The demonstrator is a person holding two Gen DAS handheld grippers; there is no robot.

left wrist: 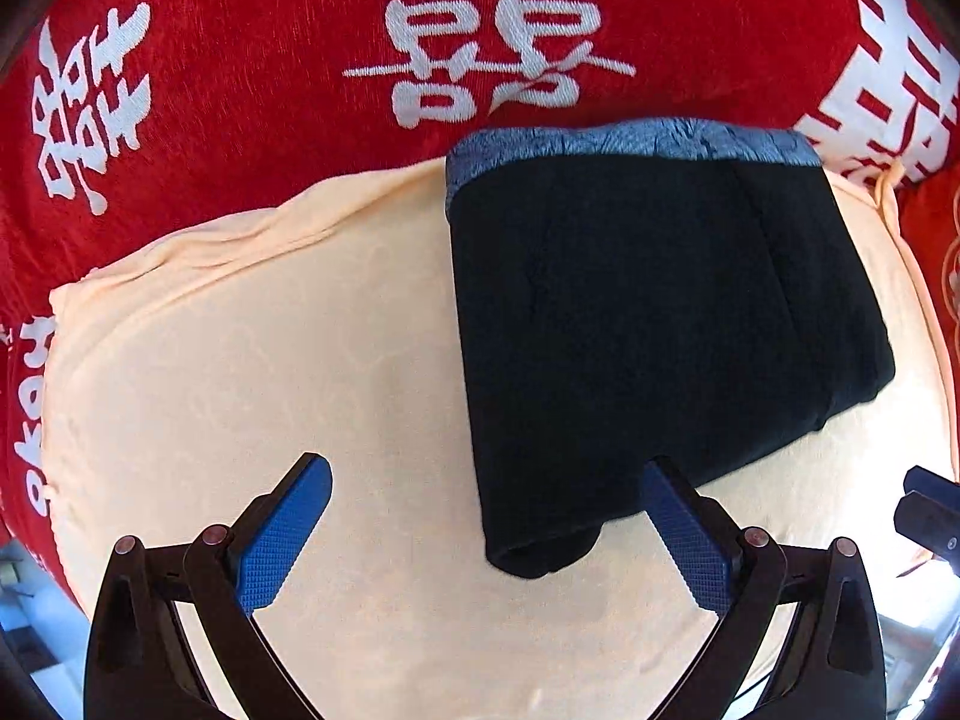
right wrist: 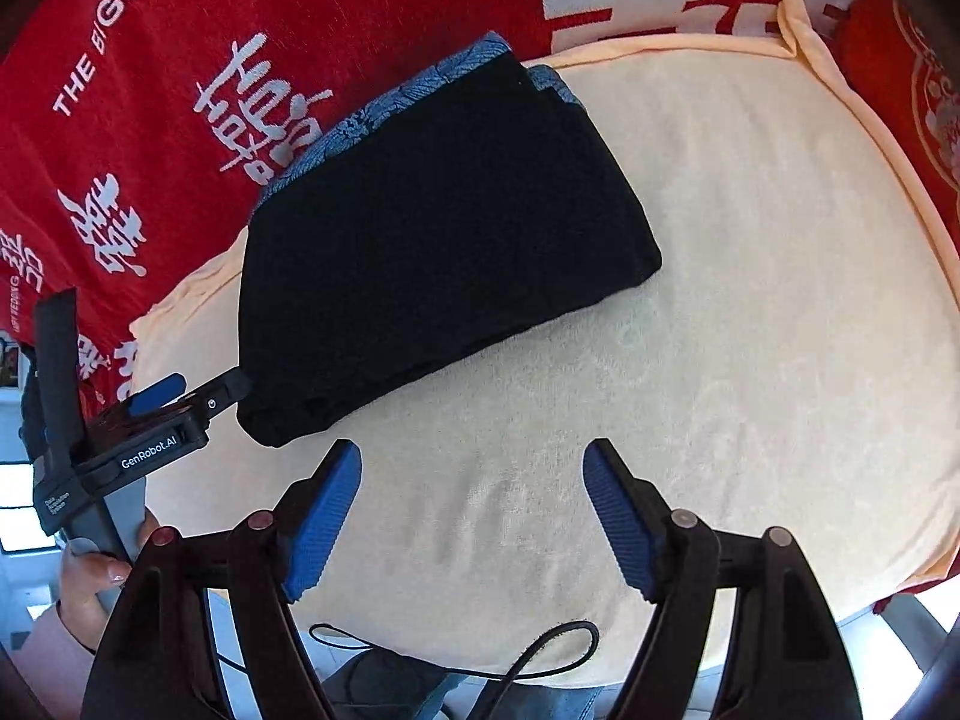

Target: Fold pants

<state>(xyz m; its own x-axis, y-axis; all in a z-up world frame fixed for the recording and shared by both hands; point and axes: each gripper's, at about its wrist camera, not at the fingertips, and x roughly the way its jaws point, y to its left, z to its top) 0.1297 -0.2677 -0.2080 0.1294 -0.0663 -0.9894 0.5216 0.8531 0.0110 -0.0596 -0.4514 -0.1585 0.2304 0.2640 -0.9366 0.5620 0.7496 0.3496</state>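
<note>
Left wrist view: folded pants (left wrist: 648,324) lie compact on the cream towel (left wrist: 270,360), fold seemingly finished.

The dark bundle sits at about one o'clock, its blue patterned waistband (left wrist: 630,141) at twelve toward the red printed cloth (left wrist: 240,60). The left gripper (left wrist: 486,528) hovers with jaws apart, its right finger just over the bundle's near corner; the right gripper (right wrist: 471,510) is likewise spread and holding nothing, above bare towel. Judging by this, only a smoothing press or withdrawal remains.
</note>
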